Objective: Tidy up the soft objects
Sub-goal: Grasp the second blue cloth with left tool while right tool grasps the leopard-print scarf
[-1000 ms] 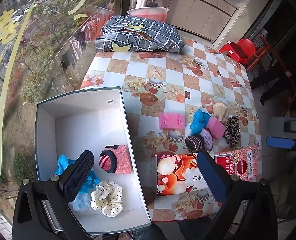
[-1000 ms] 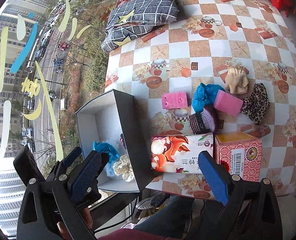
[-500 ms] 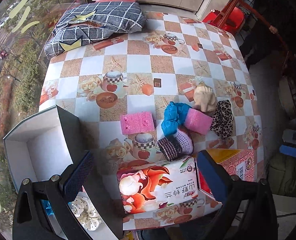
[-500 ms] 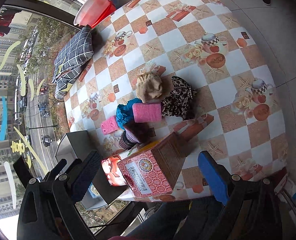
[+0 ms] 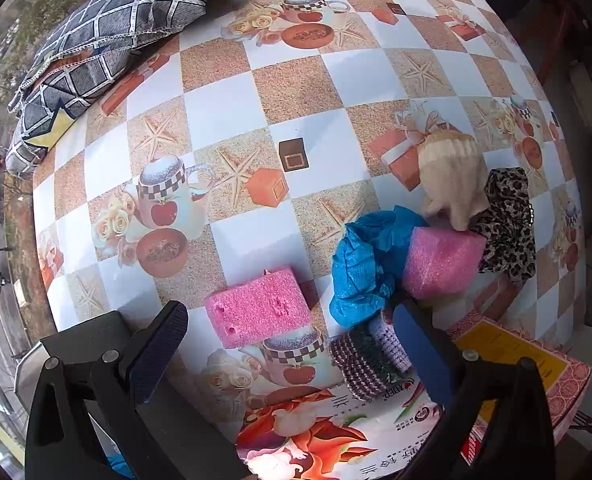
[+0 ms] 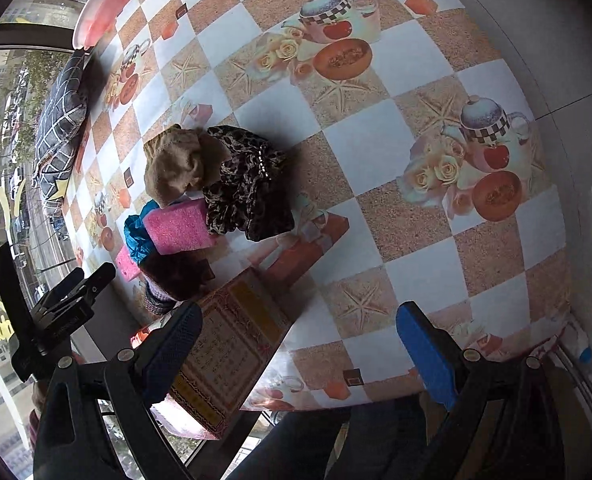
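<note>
progress: judged barely under way here; a heap of soft things lies unsorted on the table (image 5: 232, 112), nothing gripped.
left gripper (image 5: 292, 344): released, jaws spread wide, empty, hovering over the near pink sponge (image 5: 258, 308).
right gripper (image 6: 298, 344): released, empty, above bare tablecloth.
pile: blue cloth (image 5: 366, 264), second pink sponge (image 5: 440, 262), beige glove (image 5: 452, 180), leopard scrunchie (image 5: 510, 220), knitted item (image 5: 366, 360), touching one another at 3 o'clock of the near sponge.
edges: flowered box (image 5: 320, 436) and red box (image 6: 224, 360) crowd the near rim at 6 o'clock.
open room: wide bare checks toward 12 o'clock; pillow (image 5: 96, 44) at 10 o'clock.
</note>
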Motion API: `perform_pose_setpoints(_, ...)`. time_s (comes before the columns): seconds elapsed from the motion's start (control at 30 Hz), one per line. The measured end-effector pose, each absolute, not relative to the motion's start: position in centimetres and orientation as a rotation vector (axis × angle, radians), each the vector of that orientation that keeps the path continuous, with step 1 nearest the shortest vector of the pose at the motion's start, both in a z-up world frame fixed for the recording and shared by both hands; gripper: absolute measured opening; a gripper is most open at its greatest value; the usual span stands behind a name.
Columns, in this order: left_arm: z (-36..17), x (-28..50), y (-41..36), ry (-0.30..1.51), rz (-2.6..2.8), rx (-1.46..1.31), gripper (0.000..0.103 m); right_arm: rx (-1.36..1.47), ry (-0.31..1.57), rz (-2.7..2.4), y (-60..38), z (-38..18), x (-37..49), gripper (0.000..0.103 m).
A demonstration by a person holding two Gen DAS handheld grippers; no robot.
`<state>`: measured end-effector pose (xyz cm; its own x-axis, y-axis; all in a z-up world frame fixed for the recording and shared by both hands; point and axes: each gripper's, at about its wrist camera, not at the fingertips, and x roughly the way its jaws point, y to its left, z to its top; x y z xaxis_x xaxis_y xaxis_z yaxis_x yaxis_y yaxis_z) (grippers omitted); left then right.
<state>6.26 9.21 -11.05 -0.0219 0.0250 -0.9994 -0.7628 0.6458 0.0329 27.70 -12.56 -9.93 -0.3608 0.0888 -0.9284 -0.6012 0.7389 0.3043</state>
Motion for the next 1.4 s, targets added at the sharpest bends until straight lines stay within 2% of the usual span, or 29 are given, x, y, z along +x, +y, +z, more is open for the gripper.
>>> perform_pose_setpoints(0.53,-16.7,10.1,9.5,1.631,0.608,-0.563,0.103,-0.616,1.678,0.758,-4.3,-15.6,27.2,0.098)
perform_pose_setpoints(0.83,-16.4,11.8,12.1,1.568,0.81,-0.441,0.103,-0.811,1.57,0.688,-4.6,-18.3,27.3,0.098)
perform_pose_setpoints(0.87,-16.2,11.7,12.8,1.562,0.847,-0.43,0.103,-0.807,1.568,0.676,-5.3,-18.4,28.1,0.102)
perform_pose_setpoints(1.0,-14.6,10.5,15.2,1.514,0.93,-0.486,0.103,-0.759,1.561,0.599,-7.5,-18.0,31.3,0.102)
perform_pose_setpoints(1.17,-12.4,9.4,15.2,1.412,0.857,-0.617,0.103,-0.568,1.554,0.642,-10.3,-15.2,33.8,0.102)
perform_pose_setpoints(1.4,-15.2,12.4,13.8,1.443,0.824,-0.688,0.103,-0.608,1.507,0.758,-7.8,-14.6,30.7,0.102)
